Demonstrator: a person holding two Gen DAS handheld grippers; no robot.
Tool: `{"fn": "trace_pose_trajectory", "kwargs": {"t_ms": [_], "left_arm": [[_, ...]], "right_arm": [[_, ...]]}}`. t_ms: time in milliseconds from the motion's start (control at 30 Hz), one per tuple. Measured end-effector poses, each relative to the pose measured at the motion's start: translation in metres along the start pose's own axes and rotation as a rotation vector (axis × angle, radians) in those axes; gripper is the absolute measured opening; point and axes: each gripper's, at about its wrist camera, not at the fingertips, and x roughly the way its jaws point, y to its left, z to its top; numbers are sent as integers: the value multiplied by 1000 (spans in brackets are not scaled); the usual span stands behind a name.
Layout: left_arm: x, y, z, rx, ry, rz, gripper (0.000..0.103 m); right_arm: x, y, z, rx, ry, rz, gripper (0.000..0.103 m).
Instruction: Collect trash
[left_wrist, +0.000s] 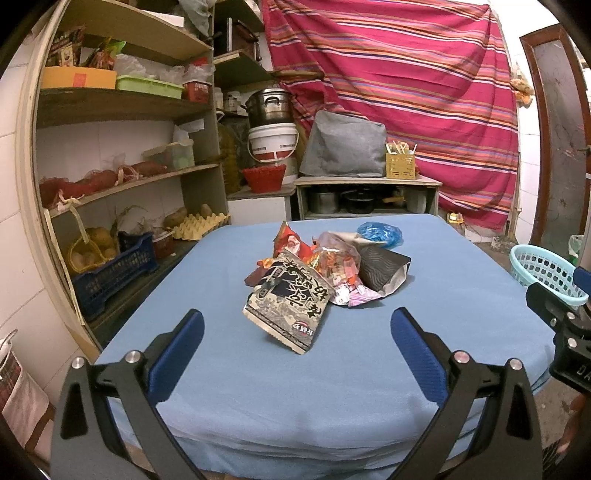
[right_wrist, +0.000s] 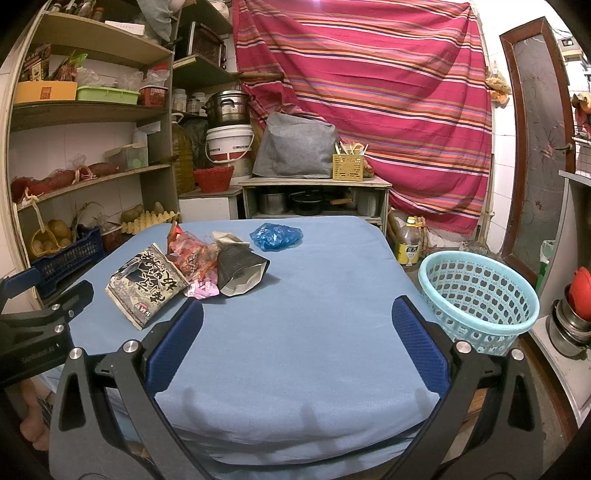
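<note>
Both tools, left tool and right tool, spread wide, empty. Trash pile mid-worktop; basket off right edge. Best to pinch nearest black-and-white packet by its raised edge.

Two grippers seen, left gripper and right gripper, both spread wide. Ahead: five wrappers counted in trash pile, one blue bag, one basket.

Left wrist: near table edge, faces fwd at wrappers.
Right wrist: beside it, shifted right.
Shared: table, wrappers, basket.
</note>
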Motion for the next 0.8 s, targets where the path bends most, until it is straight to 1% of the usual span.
{"fn": "trace_pose_trajectory", "kwargs": {"t_ms": [300,800], "left_arm": [[2,-1,0,-3,6,2,99],[10,4,-2,-28,11,-41,99]], "right_arm": [[0,0,-1,1,1,0,99],[6,-4,-2,2,6,0,99]]}}
